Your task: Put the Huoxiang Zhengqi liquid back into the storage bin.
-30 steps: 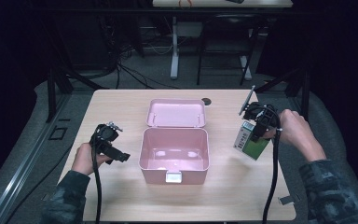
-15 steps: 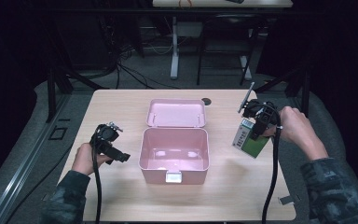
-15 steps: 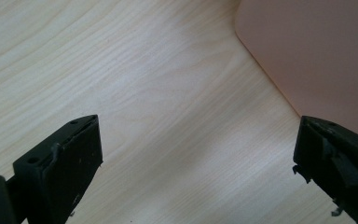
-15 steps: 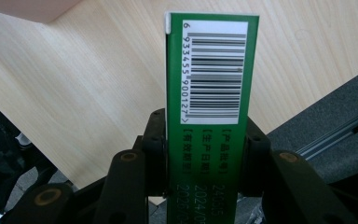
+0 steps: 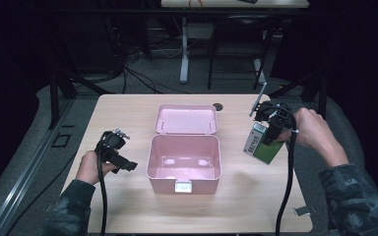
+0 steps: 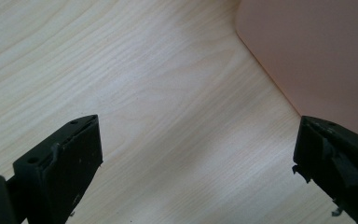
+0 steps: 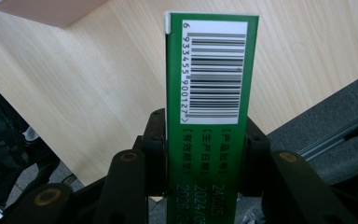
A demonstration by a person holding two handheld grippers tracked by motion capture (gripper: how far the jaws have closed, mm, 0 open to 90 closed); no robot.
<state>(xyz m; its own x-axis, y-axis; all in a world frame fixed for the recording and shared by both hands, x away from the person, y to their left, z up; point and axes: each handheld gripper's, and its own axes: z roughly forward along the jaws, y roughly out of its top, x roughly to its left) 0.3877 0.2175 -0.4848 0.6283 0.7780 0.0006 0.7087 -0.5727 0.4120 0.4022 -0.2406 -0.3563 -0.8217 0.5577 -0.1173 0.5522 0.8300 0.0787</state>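
So I'm holding the carton (image 7: pixel 207 107) in my right claw (image 5: pixel 268 132), jaws pinching its two broad green faces, barcode end sticking out past the tips. It's hanging off the table (image 5: pixel 256 196), tilted, out to the side of the pink box (image 5: pixel 183 156), which is sitting open with its lid (image 5: pixel 185 118) flipped back. Inside the box is looking empty, though I'm only half sure since the floor of it is a bit washed out from up top.

The step I'm working on, as I read it, is getting the carton over the box and down into it. What I'm thinking about to do it well:

- Keeping the pinch steady, since the carton is long and the grip is down near one end, so it could pivot if I'm swinging fast.
- Carrying it high enough that the low corner is clearing the near wall of the box.
- Levelling my wrist before lowering, so it's going in flat instead of catching a rim.
- Letting go only once it's resting on the bottom.

My left claw (image 5: pixel 112 150) is spread wide with nothing in it, low over the table on the far side of the box from the carton, box wall just beside one jaw. It's handy there for bracing the box if it starts sliding.
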